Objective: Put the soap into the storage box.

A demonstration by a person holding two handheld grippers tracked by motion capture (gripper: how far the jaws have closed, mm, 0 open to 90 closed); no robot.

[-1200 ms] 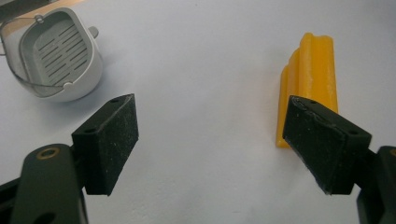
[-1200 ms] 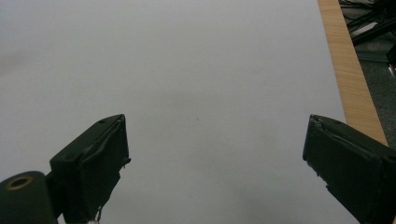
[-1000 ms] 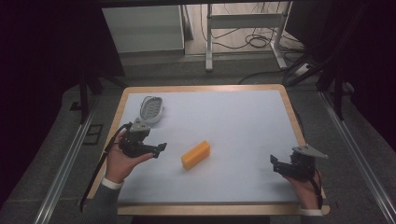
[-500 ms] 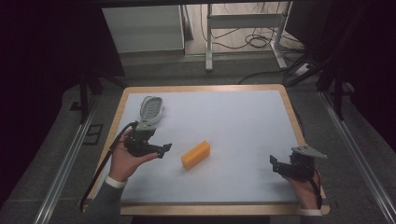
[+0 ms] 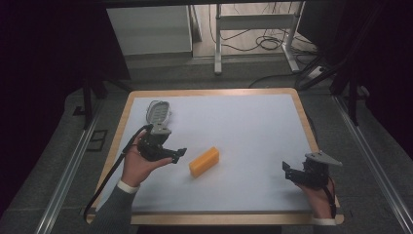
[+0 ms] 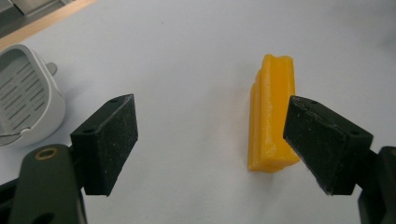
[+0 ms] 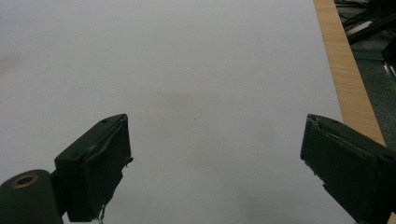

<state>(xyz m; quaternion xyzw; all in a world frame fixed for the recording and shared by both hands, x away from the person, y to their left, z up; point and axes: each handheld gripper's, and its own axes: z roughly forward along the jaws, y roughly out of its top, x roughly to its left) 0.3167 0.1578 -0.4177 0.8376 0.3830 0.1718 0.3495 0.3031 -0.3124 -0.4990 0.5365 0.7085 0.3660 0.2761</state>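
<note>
Though distant from above, yellow block (image 6: 272, 116) beside spread left gripper's (image 6: 212, 147) jaw; right gripper (image 7: 215, 168) spread.

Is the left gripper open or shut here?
Open. The left gripper's fingers stand wide apart, holding nothing; the yellow block lies on the table beyond them.

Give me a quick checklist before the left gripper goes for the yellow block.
1. Left gripper jaws open wide: ok.
2. Yellow block centred between the jaws: not ok; in the left gripper view it lies close to one jaw, partly behind it.
3. Block lying flat and free on the white table, nothing touching it: ok.
4. Grey slotted holder clear of the approach path: ok, it sits well off to the side.
5. Right gripper out of the way: ok, open near the table's right edge.
6. Jaw height against the block: cannot tell.
</note>
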